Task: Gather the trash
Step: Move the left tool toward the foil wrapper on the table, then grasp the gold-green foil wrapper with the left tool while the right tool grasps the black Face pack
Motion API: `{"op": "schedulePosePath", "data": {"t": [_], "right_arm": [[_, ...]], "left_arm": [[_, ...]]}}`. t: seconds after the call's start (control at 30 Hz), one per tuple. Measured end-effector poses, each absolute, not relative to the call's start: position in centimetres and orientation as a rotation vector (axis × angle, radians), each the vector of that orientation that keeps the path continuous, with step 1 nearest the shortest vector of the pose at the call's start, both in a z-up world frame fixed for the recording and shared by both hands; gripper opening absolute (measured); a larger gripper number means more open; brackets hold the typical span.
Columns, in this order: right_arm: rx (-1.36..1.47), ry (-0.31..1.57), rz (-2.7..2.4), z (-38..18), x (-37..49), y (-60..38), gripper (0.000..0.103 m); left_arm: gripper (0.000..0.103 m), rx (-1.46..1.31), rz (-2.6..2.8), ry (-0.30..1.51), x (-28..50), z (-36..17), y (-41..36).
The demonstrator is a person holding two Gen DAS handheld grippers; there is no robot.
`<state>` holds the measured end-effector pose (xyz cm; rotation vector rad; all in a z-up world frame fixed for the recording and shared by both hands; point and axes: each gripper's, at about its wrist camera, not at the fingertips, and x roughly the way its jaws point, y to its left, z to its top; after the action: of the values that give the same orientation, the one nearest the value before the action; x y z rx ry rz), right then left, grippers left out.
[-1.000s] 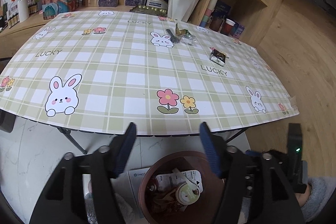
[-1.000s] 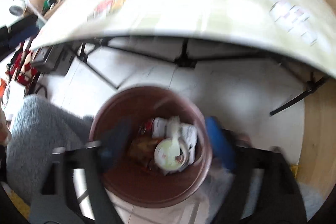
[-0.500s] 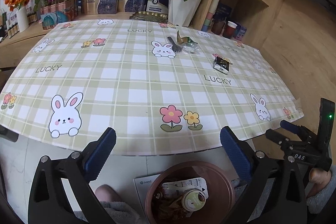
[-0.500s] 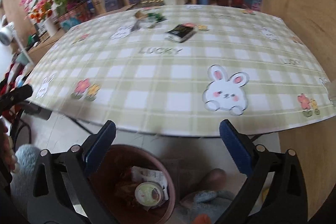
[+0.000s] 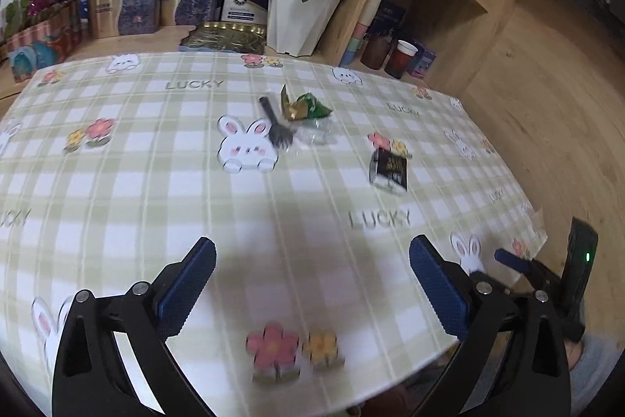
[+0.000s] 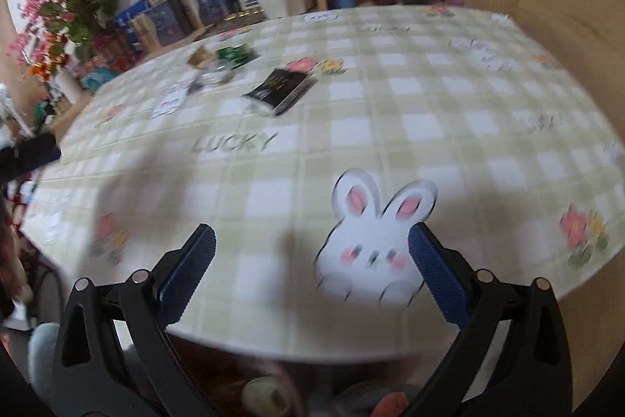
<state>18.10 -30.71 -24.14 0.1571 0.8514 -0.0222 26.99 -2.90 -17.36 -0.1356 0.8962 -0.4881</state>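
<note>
With both claws spread and empty above the near edge of the counter (image 5: 117, 182), the step is reaching for trash; the left claw (image 5: 312, 290) must travel to the black packet (image 5: 388, 171) mid-counter, the right claw (image 6: 312, 274) likewise; green wrapper (image 5: 312, 105) lies beyond.

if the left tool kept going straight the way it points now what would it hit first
Probably bare tablecloth: the open, empty left tool aims down at it, short of the black packet and fork. Depth is hard to judge.
</note>
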Motion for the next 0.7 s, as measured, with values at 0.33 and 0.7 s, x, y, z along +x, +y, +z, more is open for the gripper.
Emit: {"op": "schedulePosePath", "data": {"t": [0.33,0.7], "right_arm": [[0.184,0.83,-0.069,-24.4,23.4,-32.2,0.097],[0.229,0.831,-0.036,-24.7,24.8,-31.9,0.097]], "left_arm": [[0.076,-0.169,-0.429,0.935,42.3,-19.9,-6.9],[0.049,0.178,-0.456,0.924,47.9,-23.5,-14.3]]}}
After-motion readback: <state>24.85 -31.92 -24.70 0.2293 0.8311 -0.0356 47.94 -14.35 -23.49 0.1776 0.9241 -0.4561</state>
